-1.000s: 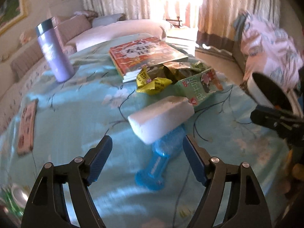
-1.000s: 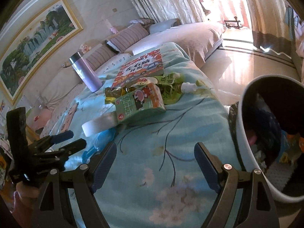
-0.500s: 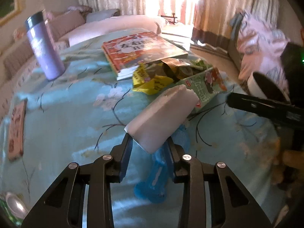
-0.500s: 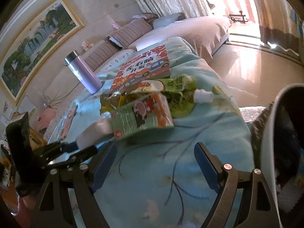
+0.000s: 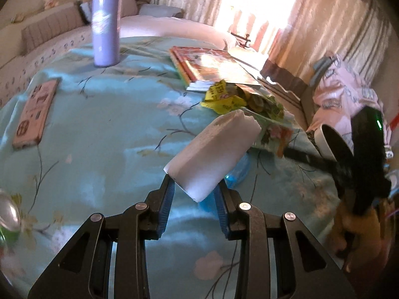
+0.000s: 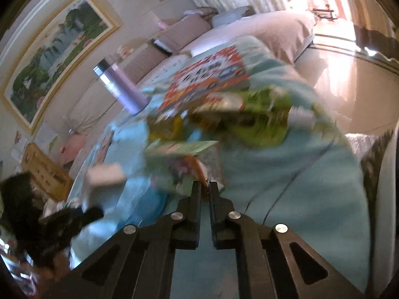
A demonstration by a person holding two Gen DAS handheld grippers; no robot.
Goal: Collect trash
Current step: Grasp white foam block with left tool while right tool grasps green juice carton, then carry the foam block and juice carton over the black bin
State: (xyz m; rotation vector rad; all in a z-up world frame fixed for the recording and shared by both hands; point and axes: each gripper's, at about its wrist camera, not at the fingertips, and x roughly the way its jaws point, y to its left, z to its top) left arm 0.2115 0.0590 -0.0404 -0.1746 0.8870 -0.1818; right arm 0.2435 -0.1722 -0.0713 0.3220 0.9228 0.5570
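My left gripper (image 5: 194,191) is shut on a white foam block (image 5: 214,152) and holds it above the teal floral cloth (image 5: 104,134). A crushed blue plastic bottle (image 5: 237,172) lies on the cloth under the block. My right gripper (image 6: 205,186) is shut on the corner of a green and orange snack carton (image 6: 179,159); this view is blurred. Yellow and green wrappers (image 5: 224,97) lie by a red picture book (image 5: 209,64). The white-rimmed bin (image 5: 334,142) stands at the right, behind the right gripper's body.
A lilac tumbler (image 5: 106,22) stands at the back of the cloth. A pink flat box (image 5: 33,114) lies at the left. A sofa with cushions (image 6: 184,32) and curtains are behind. The shiny floor (image 6: 349,74) is to the right.
My left gripper closed on the foam block and lifted it off the bottle. My right gripper moved in to the carton and shut on its corner.
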